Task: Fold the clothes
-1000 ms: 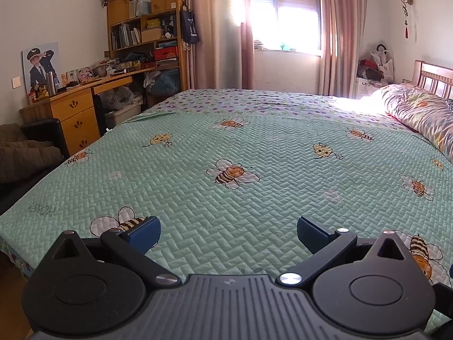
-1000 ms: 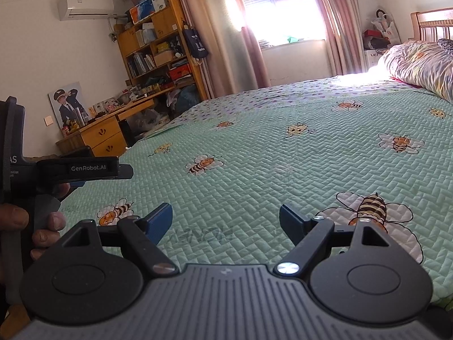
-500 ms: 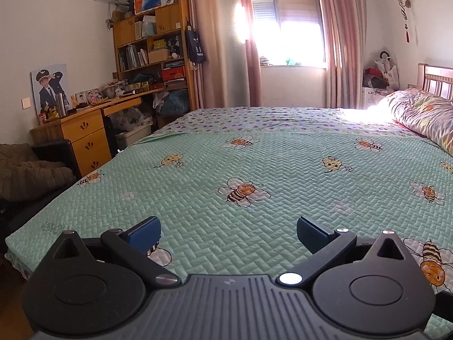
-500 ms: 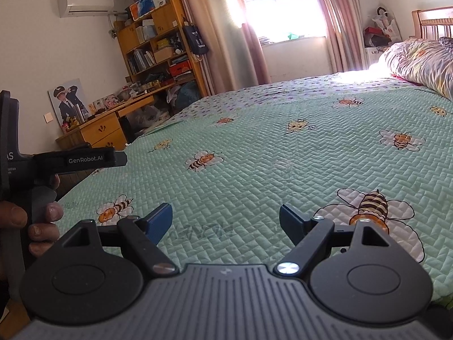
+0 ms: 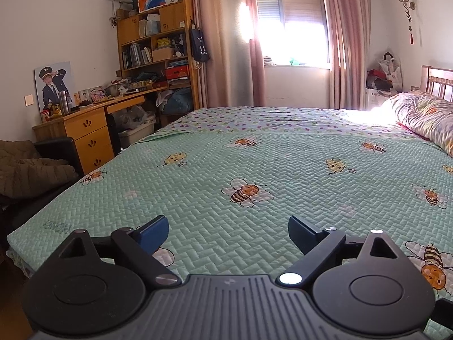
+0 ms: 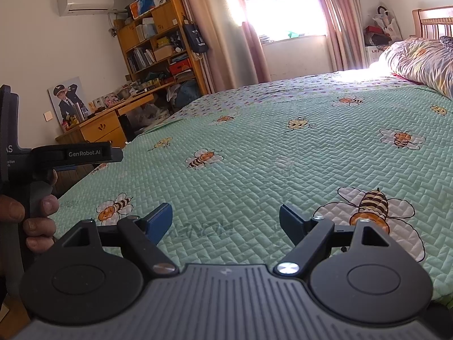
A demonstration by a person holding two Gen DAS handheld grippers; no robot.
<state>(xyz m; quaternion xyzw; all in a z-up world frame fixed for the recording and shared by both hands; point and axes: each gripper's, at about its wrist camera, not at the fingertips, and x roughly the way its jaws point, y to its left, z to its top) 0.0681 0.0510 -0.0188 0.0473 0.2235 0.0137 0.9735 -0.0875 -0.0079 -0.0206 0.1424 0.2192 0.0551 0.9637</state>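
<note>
Grippers first: left gripper spread but closing on nothing, right gripper spread and empty, both over the bee quilt. Clothes to fold? Can't spot any. Far shelves look crammed, contents too blurry.

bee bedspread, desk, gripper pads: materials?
Bee bedspread: looks like quilted fabric, matte mint green; stitched herringbone ridges and printed bees show it.
Desk: seemingly wood or wood veneer, honey-coloured with a slight sheen; grain too small to confirm.
Left gripper finger pads: blue, matte, probably rubber or soft plastic, on black plastic-looking arms. Its jaws are closing with nothing between them.
</note>
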